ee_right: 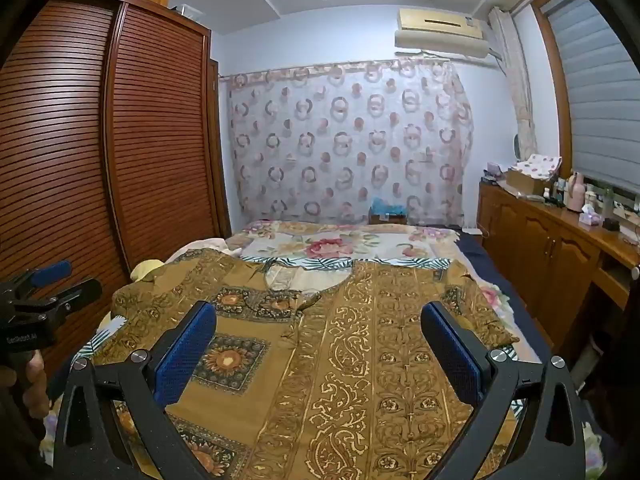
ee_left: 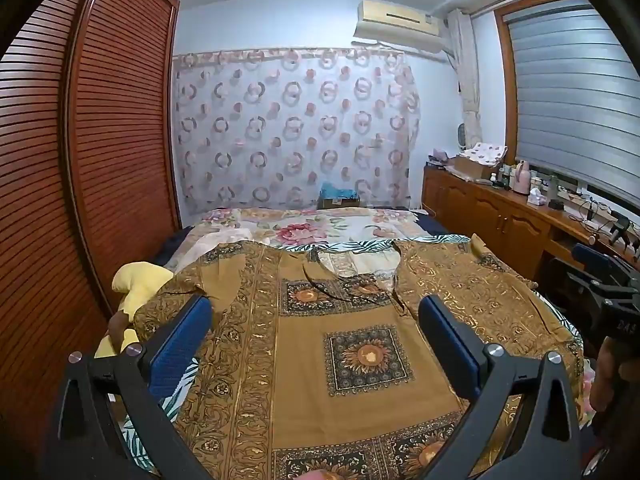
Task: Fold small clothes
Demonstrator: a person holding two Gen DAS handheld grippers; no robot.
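Both grippers, left [ee_left: 316,320] and right [ee_right: 318,326], hung spread wide and empty above the flat shirt [ee_left: 352,368]; each should pinch one sleeve edge only.

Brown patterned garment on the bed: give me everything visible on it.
The brown patterned garment is thin woven-looking fabric, ochre with gold scrollwork bands and dark square sunflower panels. It lies spread flat and unfolded on the floral bedspread, round neckline toward the far curtain, short sleeves out to both sides. A yellow cloth sits at its left edge. Neither gripper touches it.

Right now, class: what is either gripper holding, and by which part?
Nothing. The left gripper and right gripper both hang open above the shirt.
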